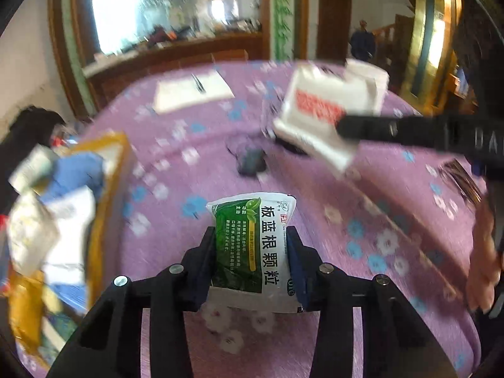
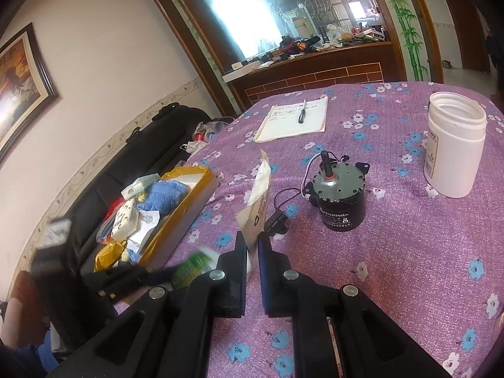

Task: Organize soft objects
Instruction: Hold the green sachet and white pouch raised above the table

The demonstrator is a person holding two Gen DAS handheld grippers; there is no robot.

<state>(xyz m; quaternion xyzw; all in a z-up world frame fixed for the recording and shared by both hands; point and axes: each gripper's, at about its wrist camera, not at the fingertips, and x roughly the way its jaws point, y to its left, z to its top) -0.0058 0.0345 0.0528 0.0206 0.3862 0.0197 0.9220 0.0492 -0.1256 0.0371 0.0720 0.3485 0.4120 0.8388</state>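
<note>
The left gripper [image 1: 252,252] clamps the green-and-white sachet [image 1: 252,242] between its fingers, long axis running forward past the fingertips, above the worktop [image 1: 393,208]. The right gripper [image 2: 252,245] pinches the white pouch [image 2: 256,208] edge-on and upright. Only the right wrist view shows the yellow tray [image 2: 189,201] contents sharply.

Left tool [image 1: 252,245] clamps a sachet [image 1: 252,242]; right tool [image 2: 252,249] pinches a white pouch [image 2: 256,201]

On the table [image 2: 409,252], motor [image 2: 341,195] sits between box [image 2: 189,201] and jar [image 2: 453,145].
</note>
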